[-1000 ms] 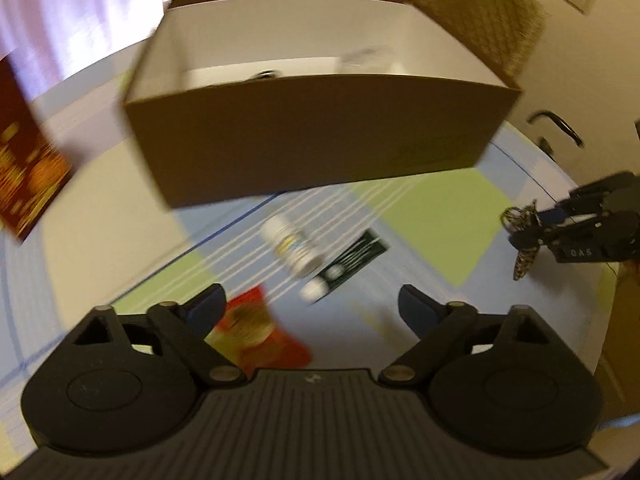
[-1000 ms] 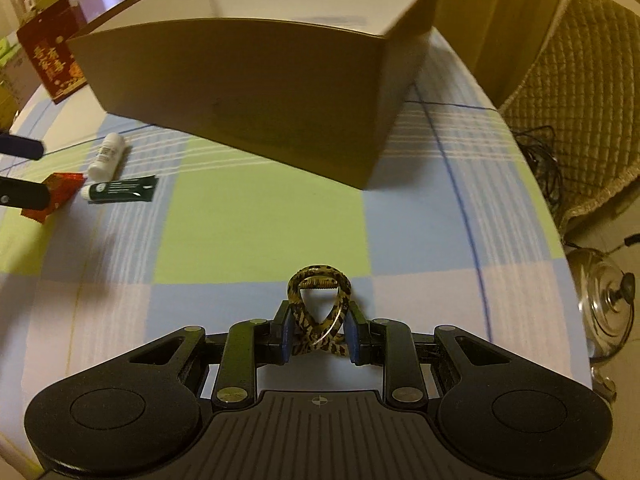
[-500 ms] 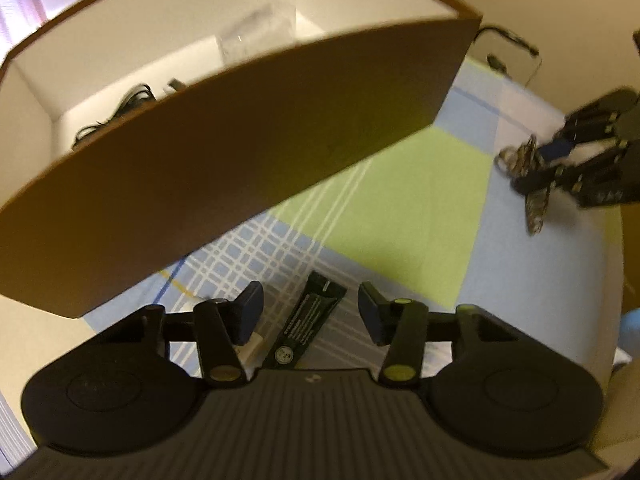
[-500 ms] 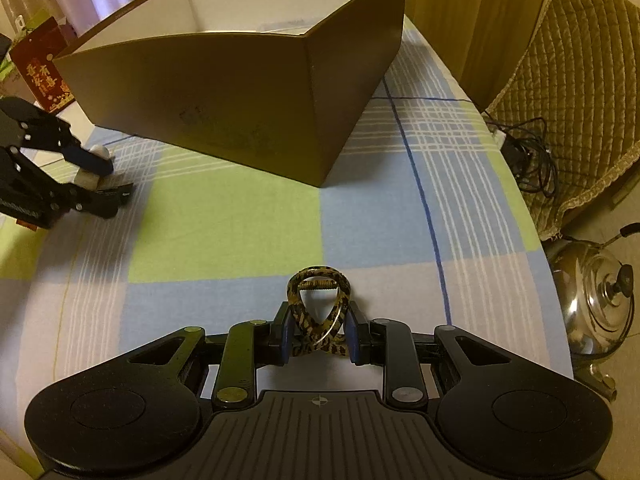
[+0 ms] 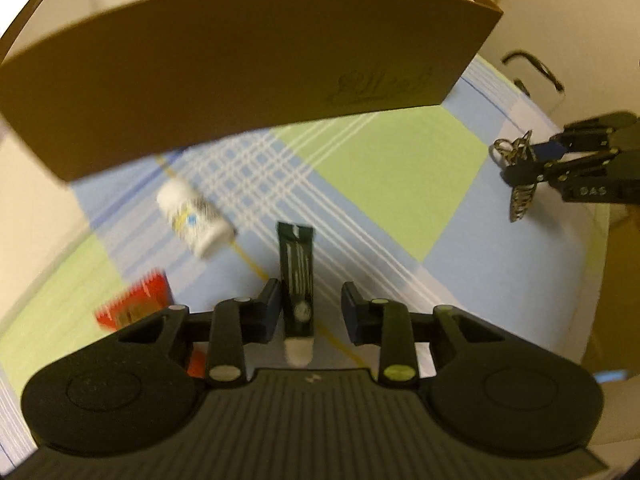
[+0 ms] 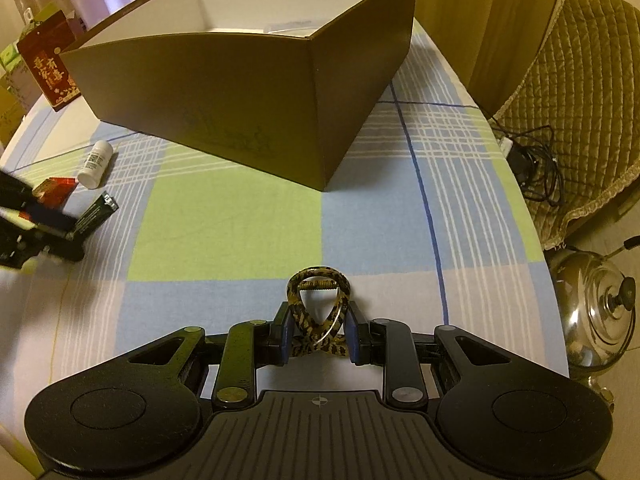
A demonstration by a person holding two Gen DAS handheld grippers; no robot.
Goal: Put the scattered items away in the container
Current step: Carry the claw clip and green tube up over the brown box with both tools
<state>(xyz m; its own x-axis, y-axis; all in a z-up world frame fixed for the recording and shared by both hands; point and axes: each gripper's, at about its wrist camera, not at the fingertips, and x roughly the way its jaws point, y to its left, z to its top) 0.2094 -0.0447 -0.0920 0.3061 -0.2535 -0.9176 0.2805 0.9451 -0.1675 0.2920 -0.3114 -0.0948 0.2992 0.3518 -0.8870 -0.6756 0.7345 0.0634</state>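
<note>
A dark green tube point(image 5: 297, 276) with a white cap lies on the checked tablecloth between the fingers of my left gripper point(image 5: 312, 314), which is open; the tube sits close to the left finger. A white bottle point(image 5: 194, 216) and a red packet point(image 5: 136, 304) lie just left of it. The big brown box point(image 5: 240, 64) stands behind them. My right gripper point(image 6: 318, 336) is shut on a leopard-pattern cord loop point(image 6: 318, 292) with a metal ring, held above the cloth in front of the box point(image 6: 240, 92). From there the tube point(image 6: 96, 212), bottle point(image 6: 94, 162) and left gripper point(image 6: 44, 232) show at far left.
A red printed card point(image 6: 46, 68) stands left of the box. Beyond the table's right edge are a quilted chair point(image 6: 580, 80), tangled cables point(image 6: 532, 160) and a metal kettle point(image 6: 596, 312) on the floor. Something pale lies inside the box, mostly hidden.
My left gripper has dropped from the box wall down to the cloth and now straddles the green tube, fingers narrower than a second ago. The right gripper keeps holding the cord loop.
</note>
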